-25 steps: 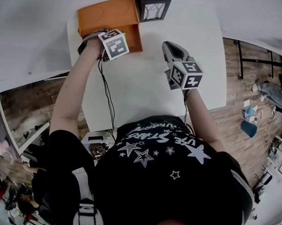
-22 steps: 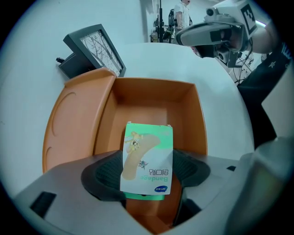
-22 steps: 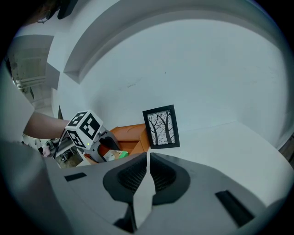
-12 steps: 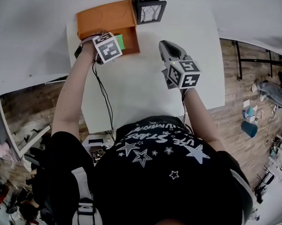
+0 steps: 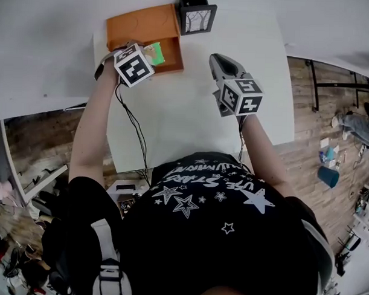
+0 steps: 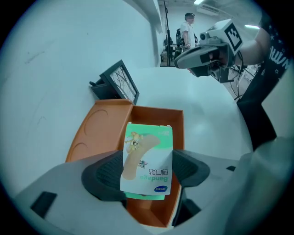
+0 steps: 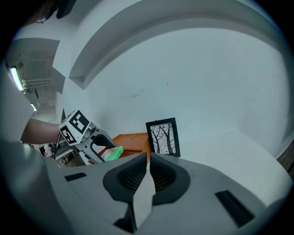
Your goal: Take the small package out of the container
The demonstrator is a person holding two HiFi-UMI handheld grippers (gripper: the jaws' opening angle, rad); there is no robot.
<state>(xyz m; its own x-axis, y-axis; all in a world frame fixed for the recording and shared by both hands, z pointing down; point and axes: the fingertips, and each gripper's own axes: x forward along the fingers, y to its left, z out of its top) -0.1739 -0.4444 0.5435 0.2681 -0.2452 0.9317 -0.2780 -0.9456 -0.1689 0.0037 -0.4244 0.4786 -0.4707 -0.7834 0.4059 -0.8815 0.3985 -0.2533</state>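
Holding: left gripper [image 6: 146, 174] clamped on the small package [image 6: 148, 156], jaws pressing its two side edges.
Package: green and white, upright, over the open orange container [image 6: 103, 131]; seemingly raised above the rim, hard to tell.
Container: on the white table [image 5: 185, 113], just beside a black picture frame [image 7: 162, 137].
Right gripper [image 7: 147, 170]: jaws together, nothing between; held above the table, apart from the container.

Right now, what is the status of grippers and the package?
Left gripper shut on small package, over orange container. Right gripper shut, empty, apart. Picture frame behind container, not blocking.
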